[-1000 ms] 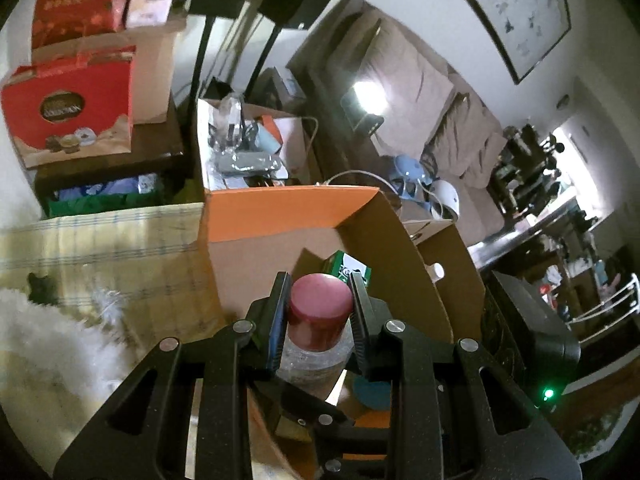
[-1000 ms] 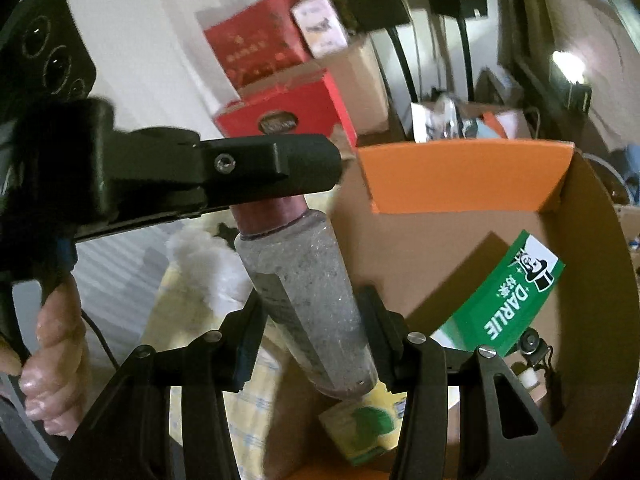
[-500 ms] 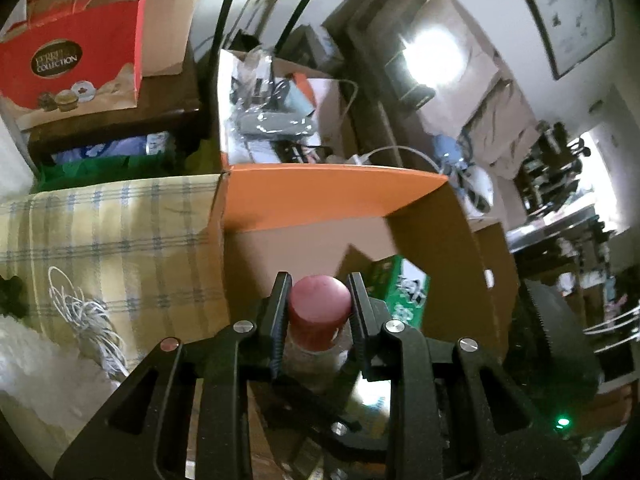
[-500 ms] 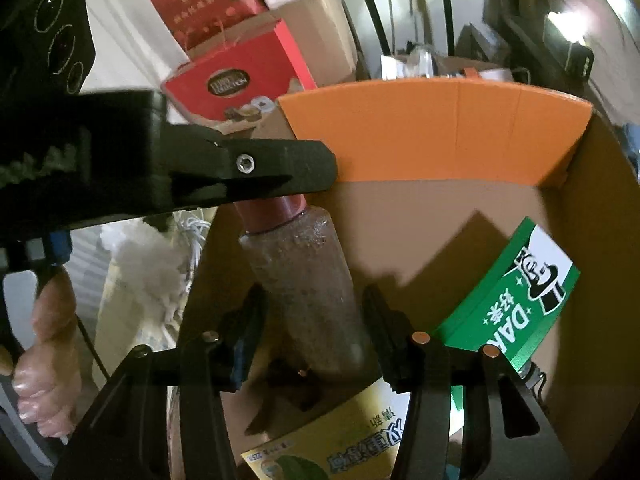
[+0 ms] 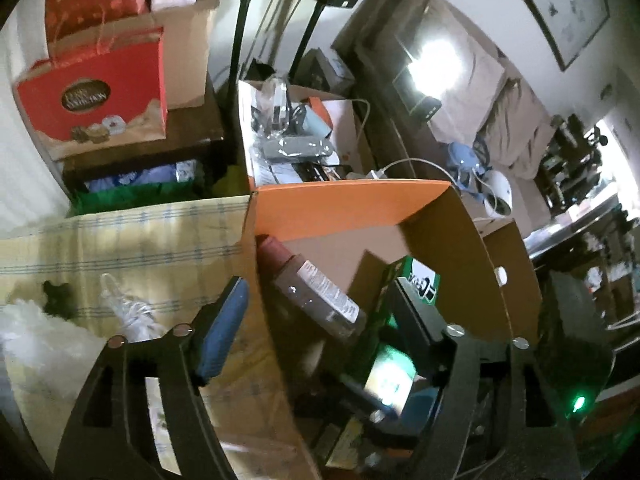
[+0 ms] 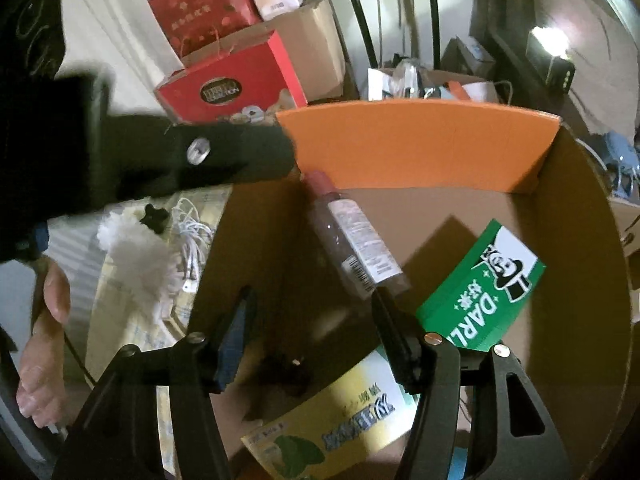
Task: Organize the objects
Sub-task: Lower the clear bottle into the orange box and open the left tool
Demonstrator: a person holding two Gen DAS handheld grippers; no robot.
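A clear bottle with a dark red cap (image 5: 312, 288) (image 6: 352, 240) leans free inside the cardboard box with an orange flap (image 5: 348, 208) (image 6: 420, 148). Its cap rests near the box's left corner. My left gripper (image 5: 320, 320) hovers over the box's left wall; its jaws are opening and nothing is pressed between them. My right gripper (image 6: 314, 328) hangs over the box with its jaws opening too, the bottle's base just beyond its right fingertip (image 6: 384, 308). A green toothpaste carton (image 6: 480, 292) (image 5: 416, 280) and a yellow-green carton (image 6: 340, 420) lie in the box.
Left of the box, a checked cloth (image 5: 120, 240) carries a white cable (image 6: 192, 232) and a white fluffy item (image 6: 132, 248). Behind stand a red chocolate box (image 5: 92, 100) and another cluttered open box (image 5: 296, 136). A person's hand (image 6: 44, 320) holds the left gripper.
Both grippers held the bottle before, the left by its cap and the right by its body. Both have let go and spread, and the bottle has dropped to lean inside the box.
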